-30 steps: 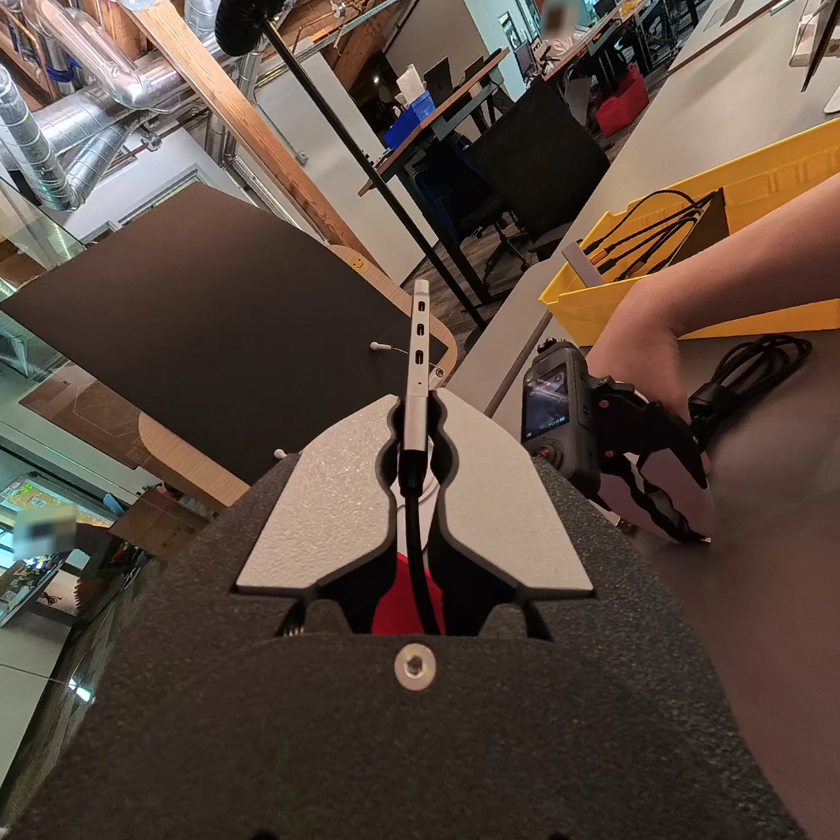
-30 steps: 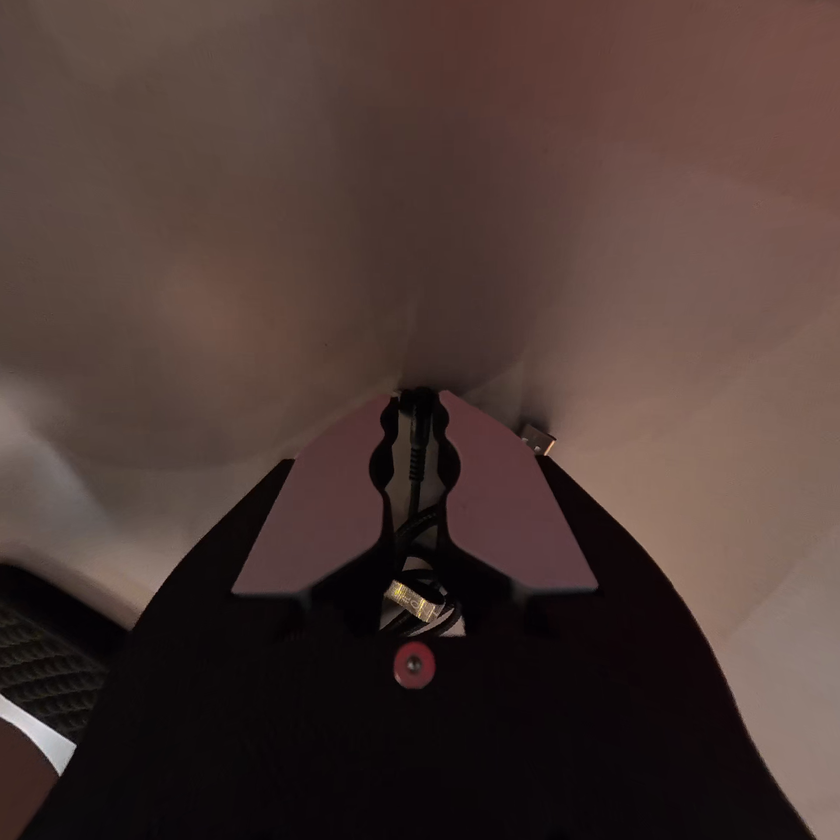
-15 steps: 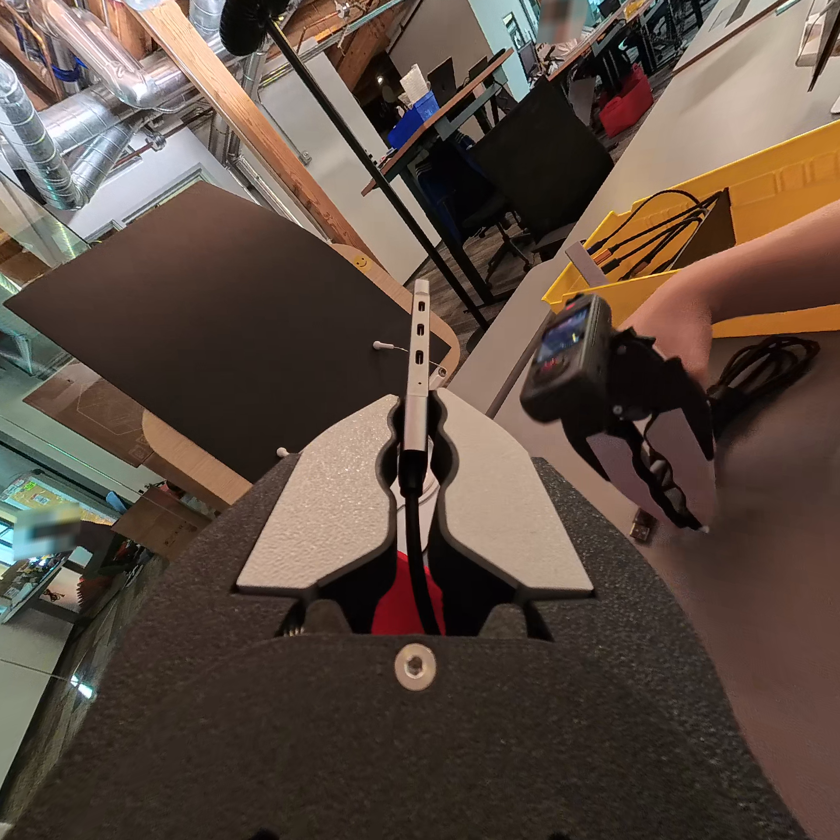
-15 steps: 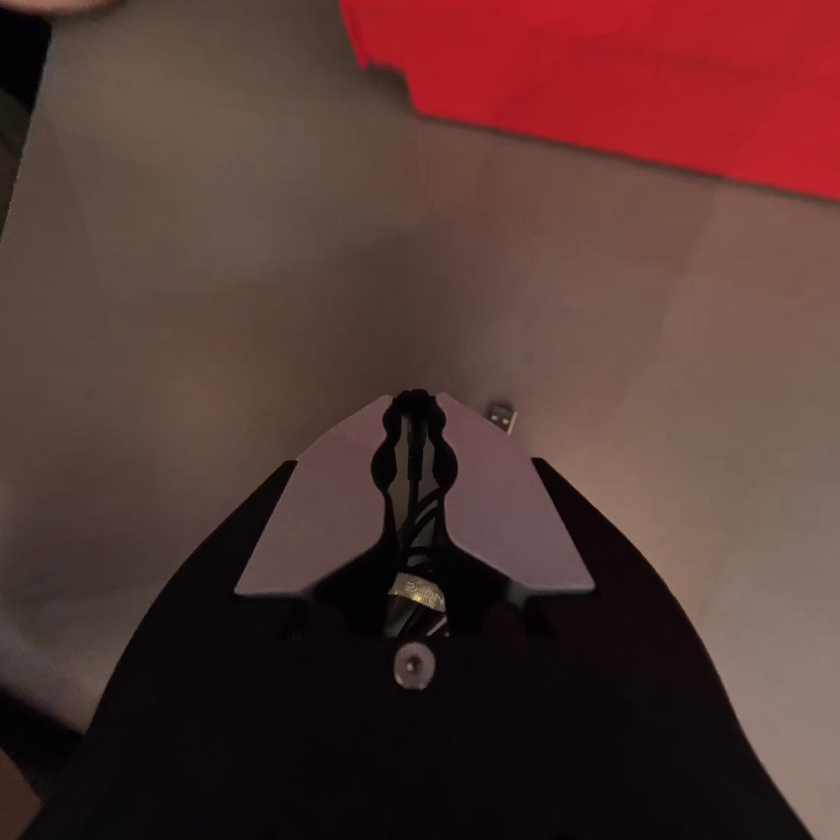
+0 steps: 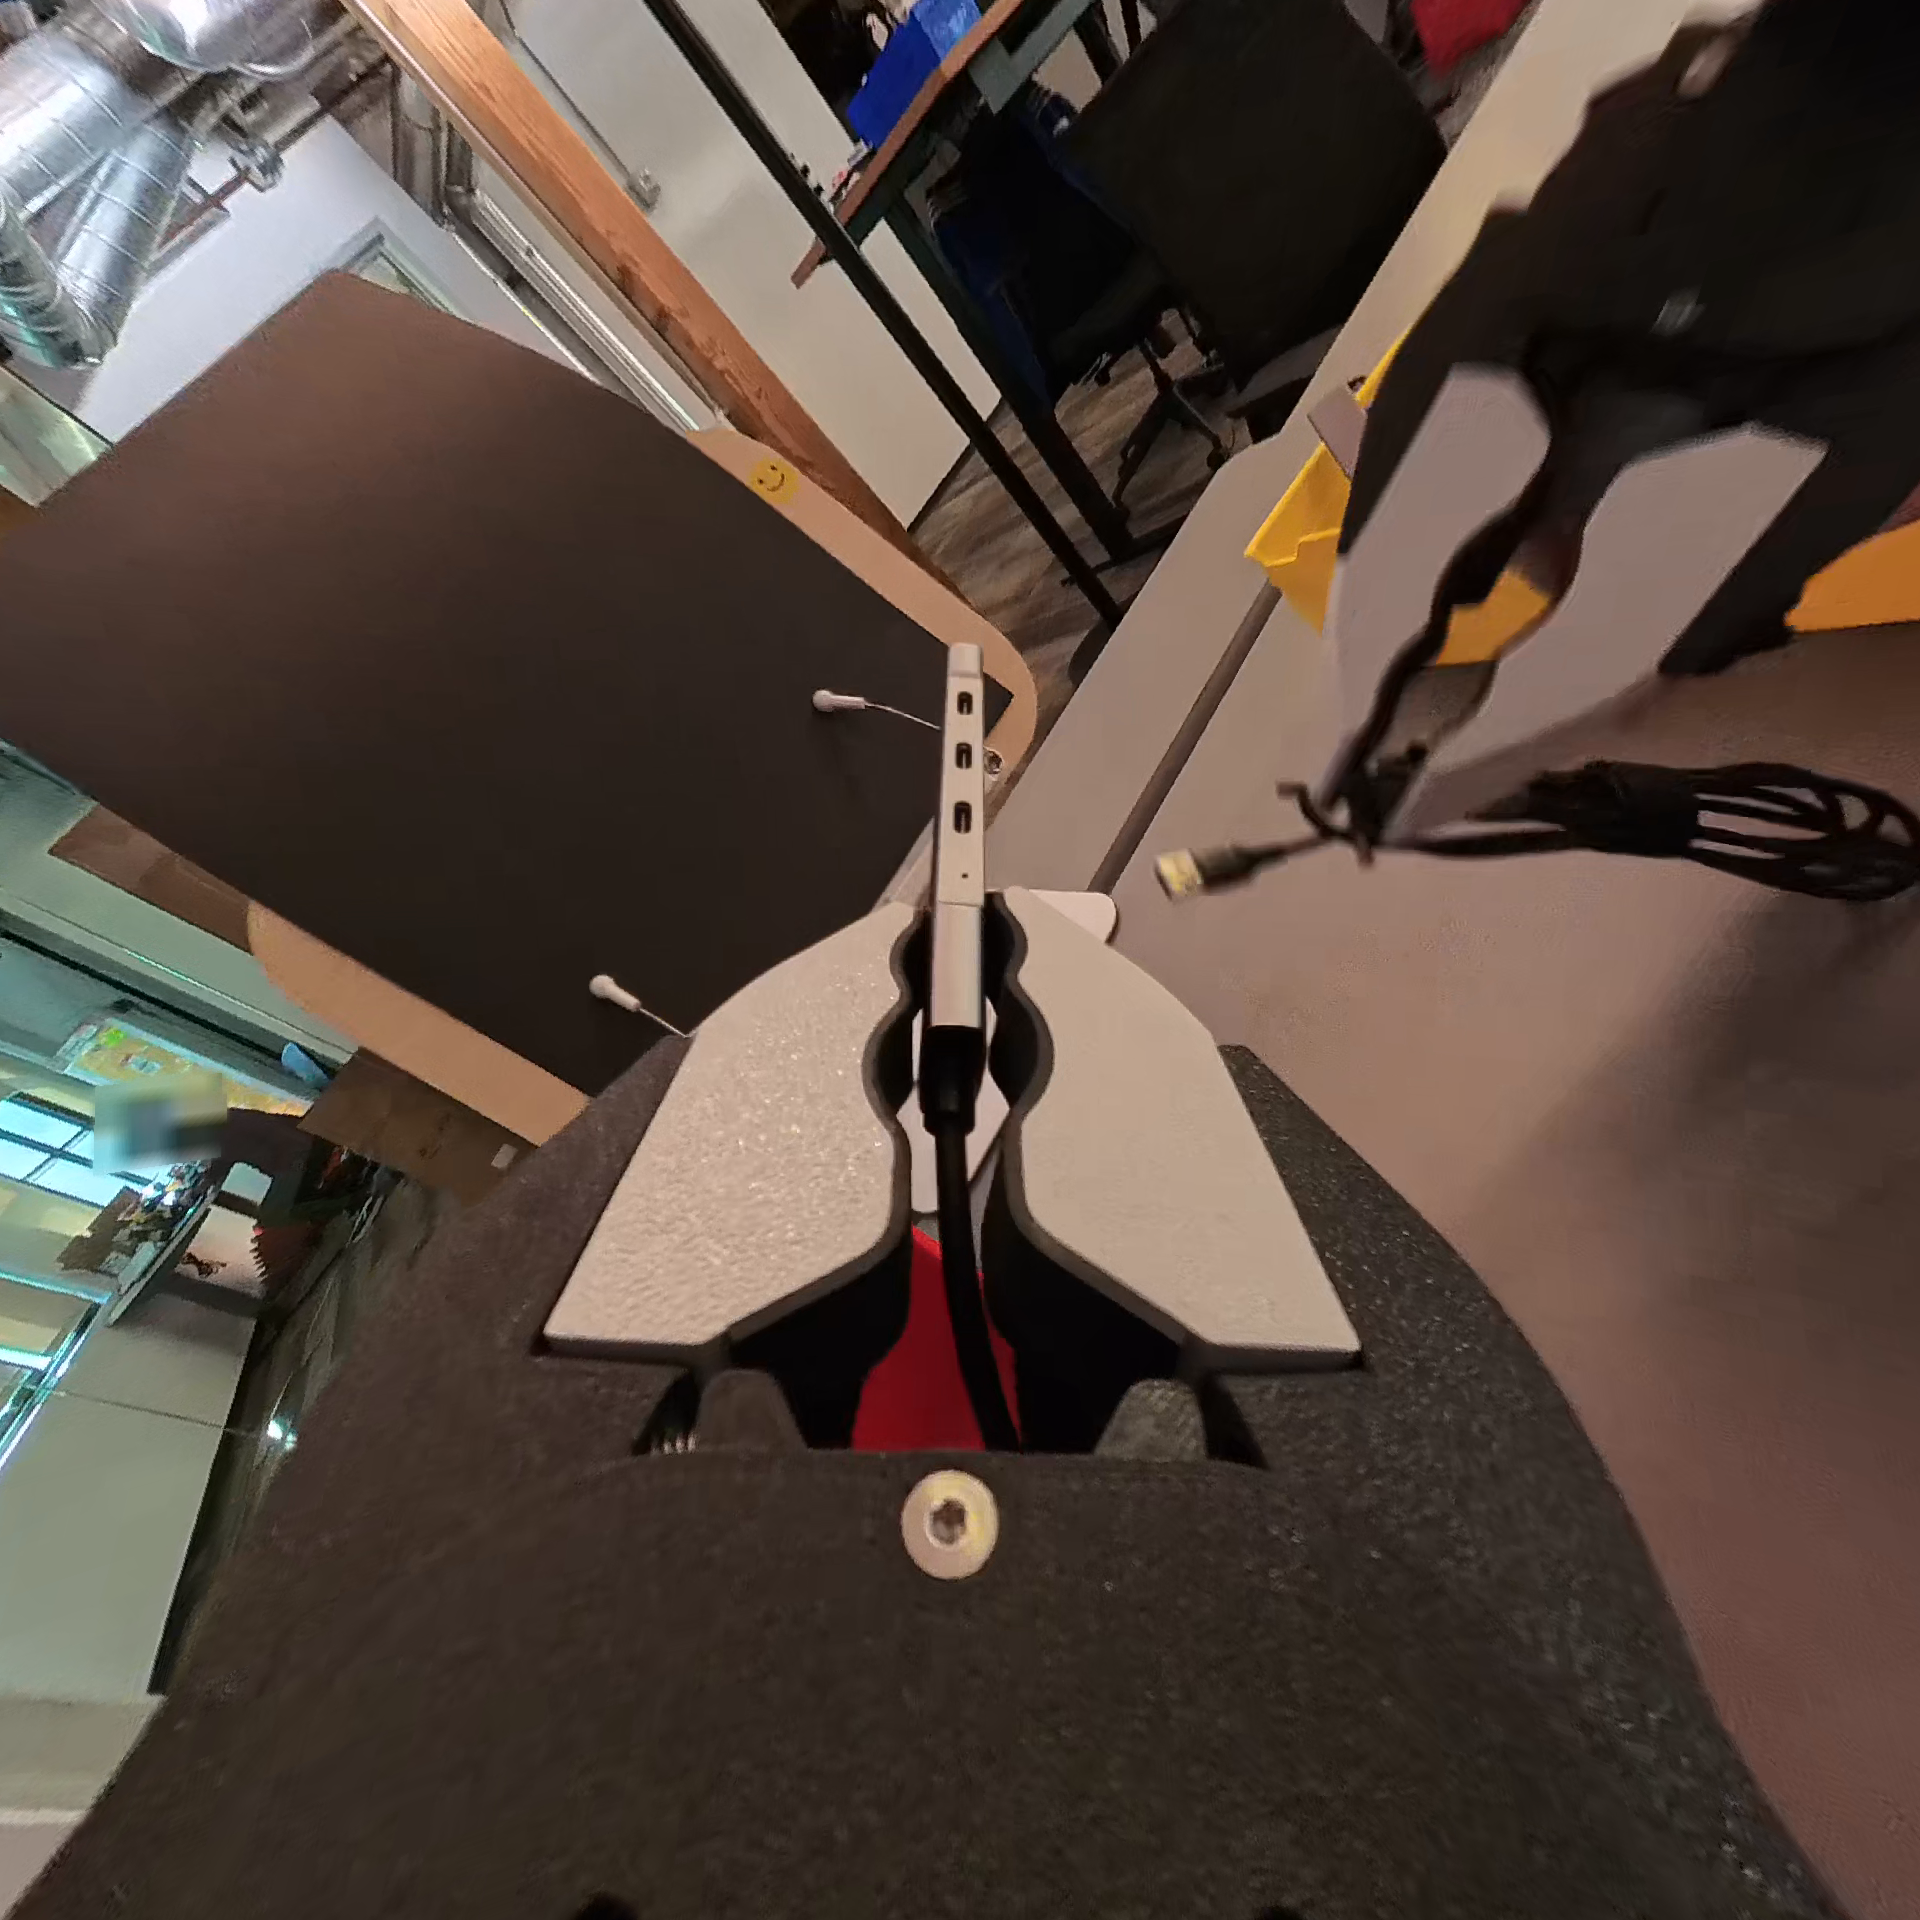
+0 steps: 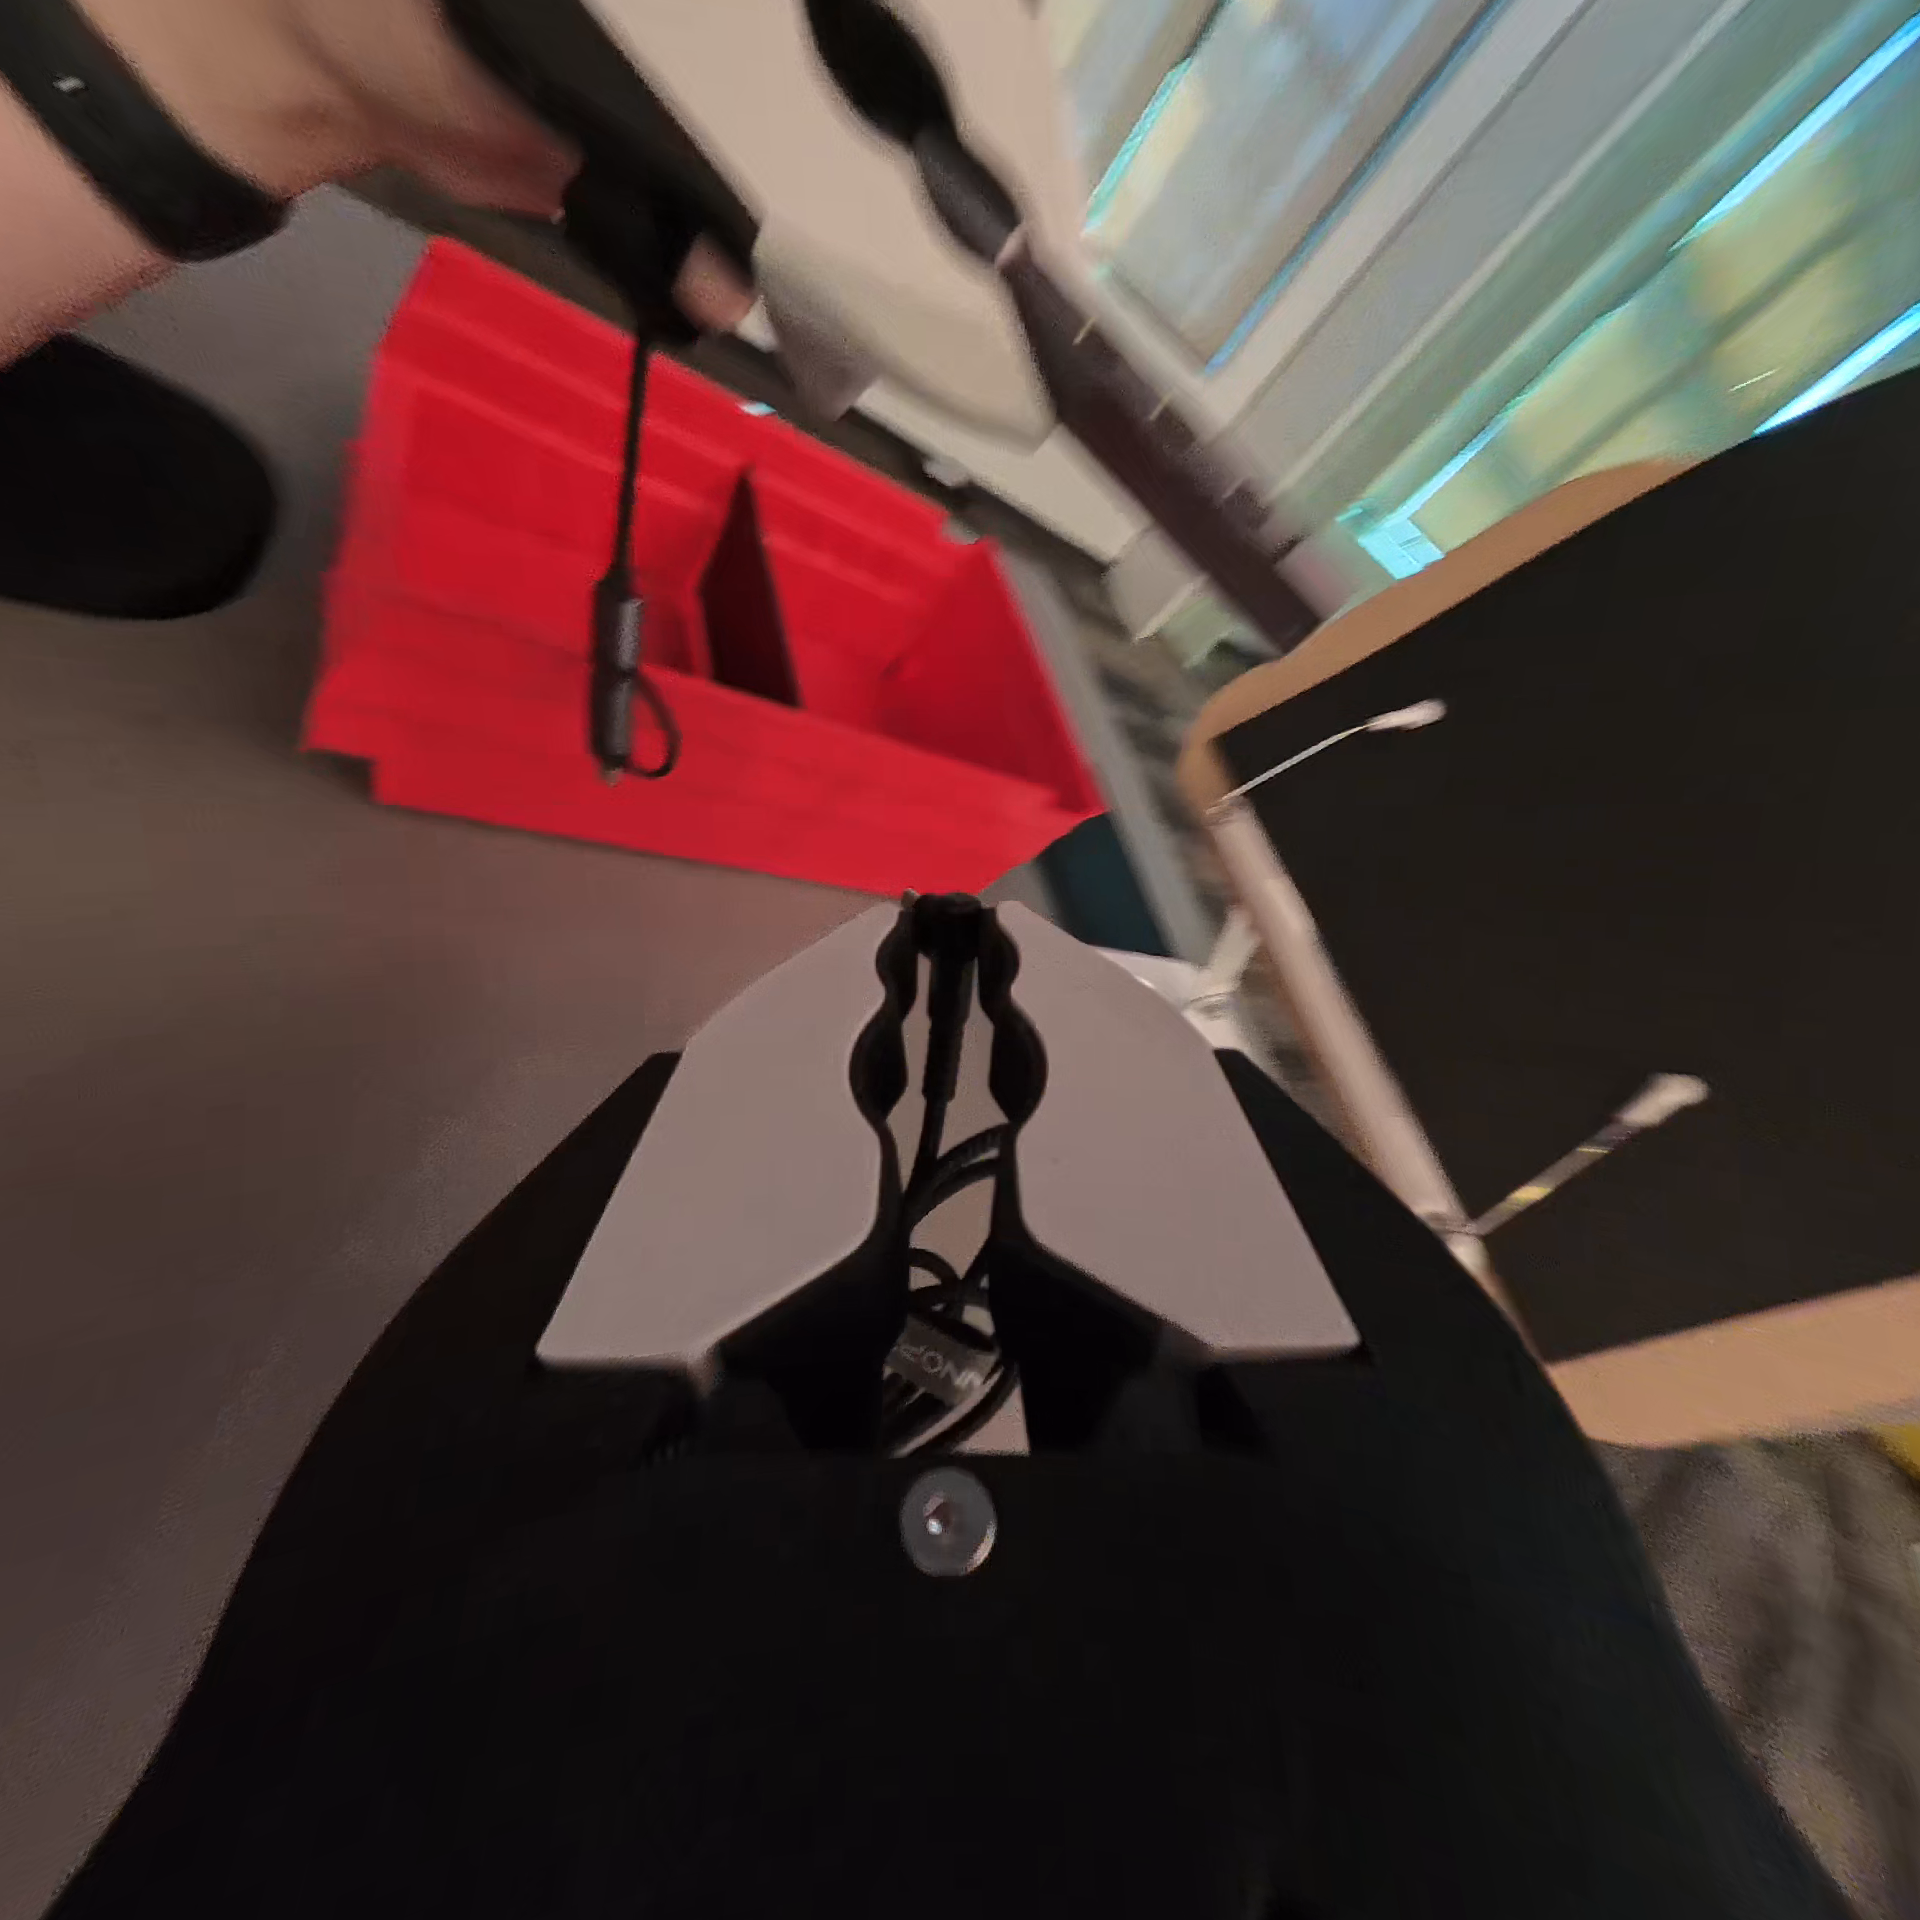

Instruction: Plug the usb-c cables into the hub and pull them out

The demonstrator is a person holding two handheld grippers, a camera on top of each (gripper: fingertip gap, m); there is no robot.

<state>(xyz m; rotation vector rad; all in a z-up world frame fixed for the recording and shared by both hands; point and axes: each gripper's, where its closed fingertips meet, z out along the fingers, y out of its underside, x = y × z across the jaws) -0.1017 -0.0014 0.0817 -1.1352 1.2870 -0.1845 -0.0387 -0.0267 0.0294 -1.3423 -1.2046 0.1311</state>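
Observation:
My left gripper (image 5: 958, 904) is shut on a slim silver hub (image 5: 961, 790) that stands up from the fingertips, three ports facing the right. The hub's own black lead (image 5: 961, 1226) runs down between the fingers and hangs with its plug (image 6: 618, 665) in the right wrist view. My right gripper (image 6: 948, 909) is shut on the plug end of a black cable (image 6: 940, 997). In the left wrist view the right gripper (image 5: 1361, 810) hangs in the air to the hub's right, with the coiled cable bundle (image 5: 1766, 821) and a loose metal plug (image 5: 1179, 871) trailing from it.
A yellow bin (image 5: 1299, 520) stands behind the right gripper. A red bin (image 6: 831, 769) sits on the grey table (image 6: 260, 987) under the left hand (image 6: 312, 114). A black board with a wooden rim (image 5: 436, 665) stands beyond the table edge. The tips of one gripper are about 10 cm away from the tips of the other.
The right gripper has lifted off the table with the cable and swung up towards the hub. The bundle now hangs from it. The left gripper and hub have barely moved.

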